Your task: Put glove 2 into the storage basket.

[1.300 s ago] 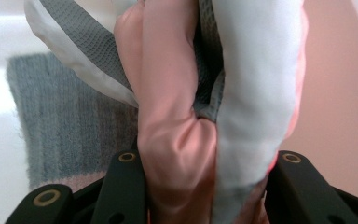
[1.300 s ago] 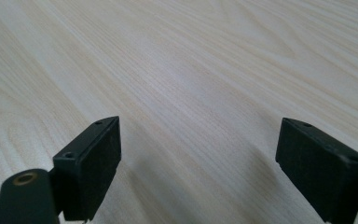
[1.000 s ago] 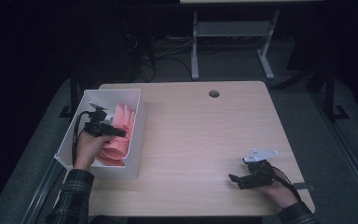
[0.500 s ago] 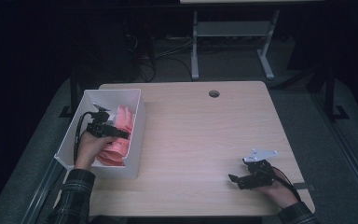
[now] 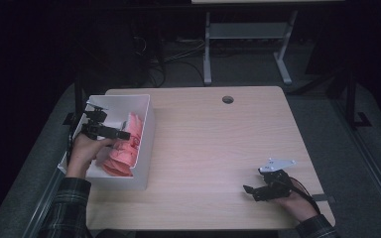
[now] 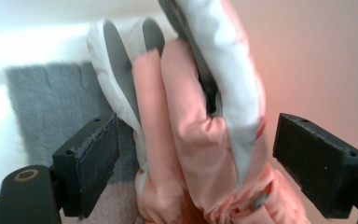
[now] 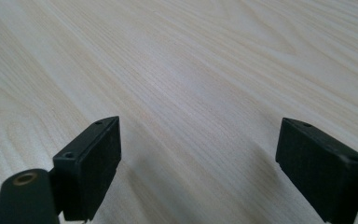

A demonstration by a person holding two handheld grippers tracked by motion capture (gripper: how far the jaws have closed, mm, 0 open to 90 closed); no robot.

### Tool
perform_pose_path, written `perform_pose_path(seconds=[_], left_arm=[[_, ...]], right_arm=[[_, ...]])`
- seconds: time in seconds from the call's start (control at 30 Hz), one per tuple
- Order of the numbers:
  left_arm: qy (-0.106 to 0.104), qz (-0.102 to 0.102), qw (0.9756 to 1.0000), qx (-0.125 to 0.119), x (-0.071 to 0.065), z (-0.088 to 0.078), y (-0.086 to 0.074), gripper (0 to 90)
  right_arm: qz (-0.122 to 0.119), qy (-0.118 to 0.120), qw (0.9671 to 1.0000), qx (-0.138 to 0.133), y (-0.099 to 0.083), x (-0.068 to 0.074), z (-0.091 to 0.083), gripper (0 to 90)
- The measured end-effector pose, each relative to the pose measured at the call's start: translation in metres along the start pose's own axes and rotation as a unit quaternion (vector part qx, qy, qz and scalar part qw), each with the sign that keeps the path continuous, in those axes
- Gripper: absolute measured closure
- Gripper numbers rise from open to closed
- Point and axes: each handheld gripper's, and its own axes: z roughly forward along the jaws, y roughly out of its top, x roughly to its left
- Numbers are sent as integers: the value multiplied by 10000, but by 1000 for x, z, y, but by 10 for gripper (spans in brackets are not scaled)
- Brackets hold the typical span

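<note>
Hovering over the white bin (image 5: 146,130) at the table's left edge, the left gripper (image 5: 116,134) points toward the pink cloth (image 5: 124,148) piled inside. Its 2 jaws have just been opening and now stand wide apart. Seen from the left gripper view, the pink cloth (image 6: 191,154), with white and grey patches, rises between the 2 black pads (image 6: 93,163), but neither pad presses on it; there is a gap on each side. Grey fabric (image 6: 46,107) lies behind it, against the bin's white wall (image 6: 23,51).

Near the front right corner of the wooden table (image 5: 218,144), the right gripper (image 5: 250,191) rests low in the person's right hand (image 5: 297,203), well apart from the bin. From the right gripper view, its 2 pads (image 7: 95,163) are spread wide over bare wood grain (image 7: 191,70), with nothing between them.
</note>
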Motion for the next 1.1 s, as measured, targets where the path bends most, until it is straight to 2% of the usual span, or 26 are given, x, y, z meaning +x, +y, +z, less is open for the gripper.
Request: perform_pose_path(seconds=[0.13, 0.23, 0.47, 0.6, 0.73, 1.1], left_arm=[[-23, 144, 9997, -203, -3, -16, 5, 143], [-33, 344, 9989, -307, -6, -26, 9, 143], [-112, 772, 9952, -590, -21, -49, 19, 142], [-189, 1000, 9922, -721, -36, -57, 25, 142], [-325, 1222, 9886, -819, -55, -59, 30, 143], [-539, 1758, 9793, -849, -98, -50, 37, 143]], right_arm=[[-29, 14, 10000, -19, 0, -1, 1, 138], [-13, 15, 10000, -3, 0, 0, 1, 138], [14, -3, 10000, -15, -1, -3, 0, 138], [-4, 10, 10000, -15, -1, -3, 0, 138], [-4, 12, 10000, -22, 0, -2, 0, 138], [-91, -9, 10000, -29, 1, -2, 0, 138]])
